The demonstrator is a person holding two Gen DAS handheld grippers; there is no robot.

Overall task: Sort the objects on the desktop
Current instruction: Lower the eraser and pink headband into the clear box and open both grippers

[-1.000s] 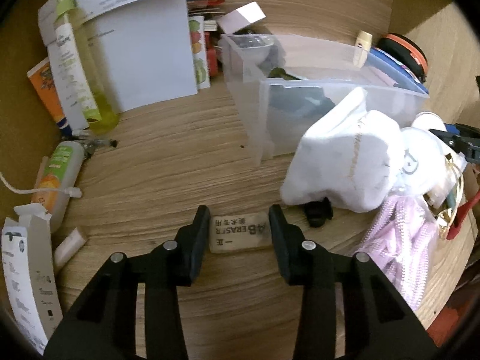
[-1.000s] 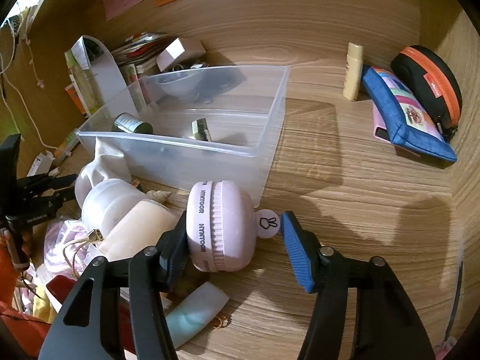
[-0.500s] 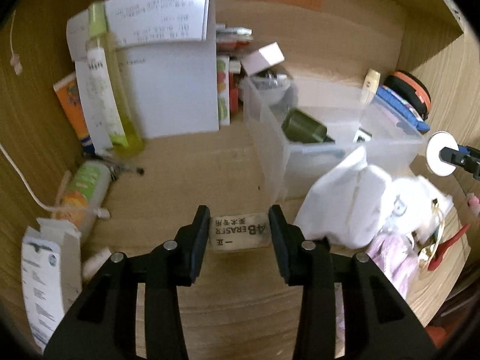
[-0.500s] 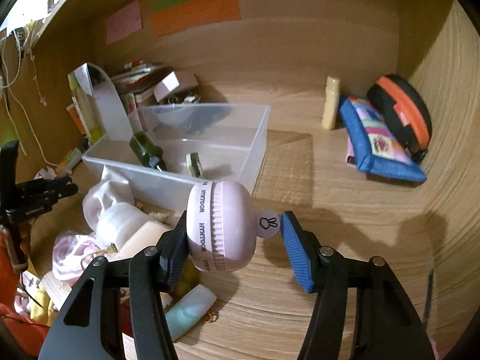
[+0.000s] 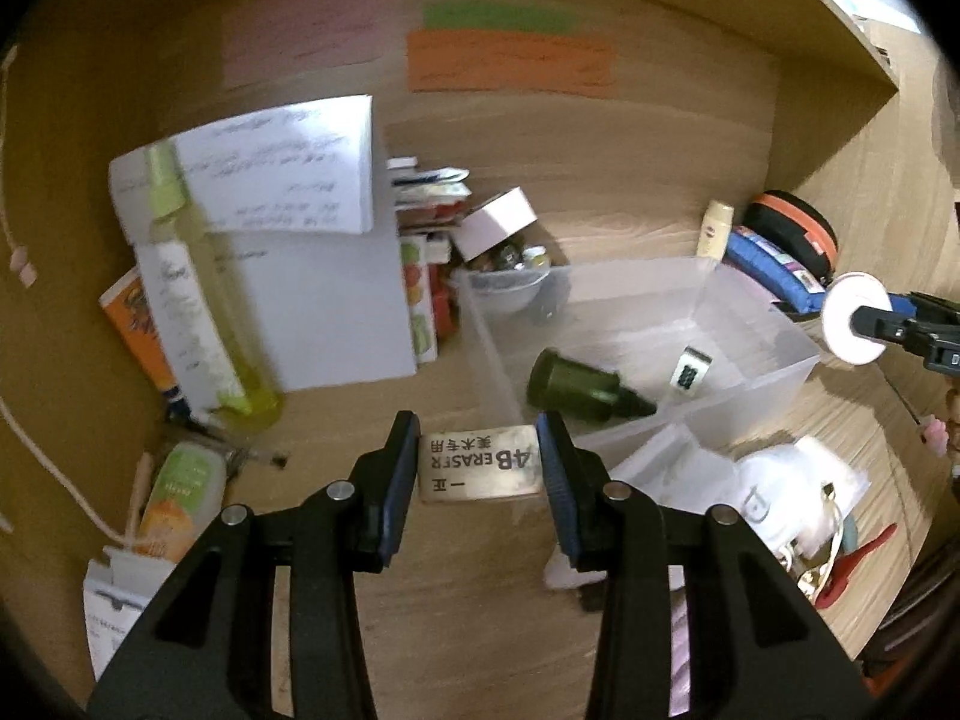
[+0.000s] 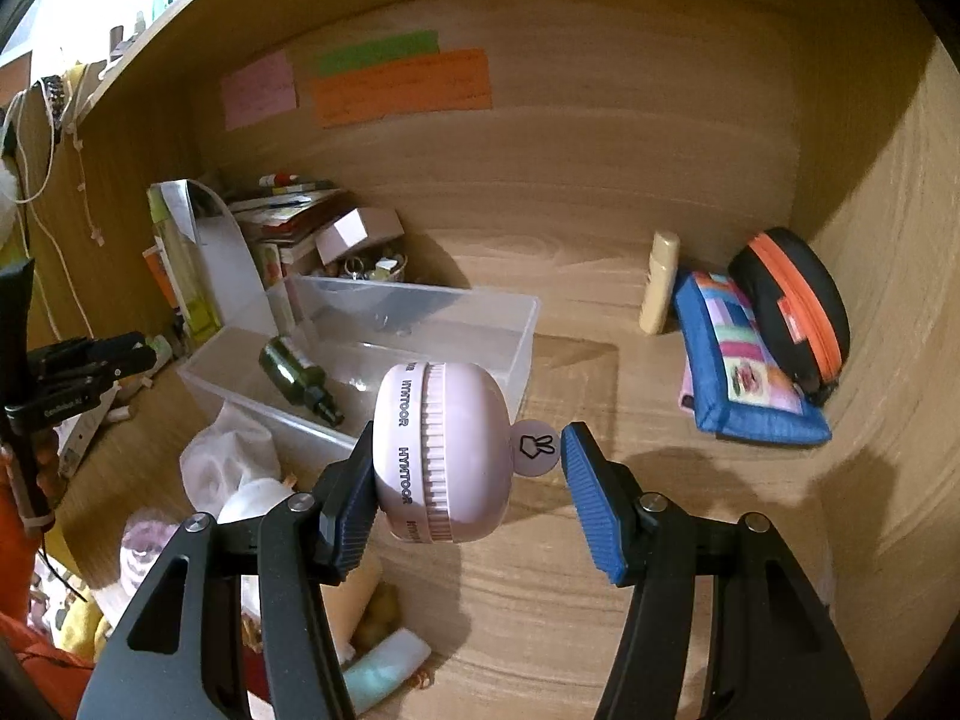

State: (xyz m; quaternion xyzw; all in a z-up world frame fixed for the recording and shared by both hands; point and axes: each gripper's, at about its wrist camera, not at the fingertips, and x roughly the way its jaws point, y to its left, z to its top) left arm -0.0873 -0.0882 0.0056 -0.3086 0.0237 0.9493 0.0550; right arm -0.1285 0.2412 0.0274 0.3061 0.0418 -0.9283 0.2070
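Pinching an eraser (image 5: 478, 463) crosswise, the left gripper (image 5: 478, 468) hangs just short of the clear bin (image 5: 757, 387); the right gripper (image 6: 465, 468) clasps a pink case (image 6: 441, 450).

The eraser (image 5: 478, 463) carried "4B ERASER" in print that read upside down in the left wrist view, with a line of Chinese characters beside it. The pink round case (image 6: 443, 451) bore "HYNTOOR" repeated around its rim, and a small round tag (image 6: 536, 447) at its side showed a rabbit-ear hand sign.
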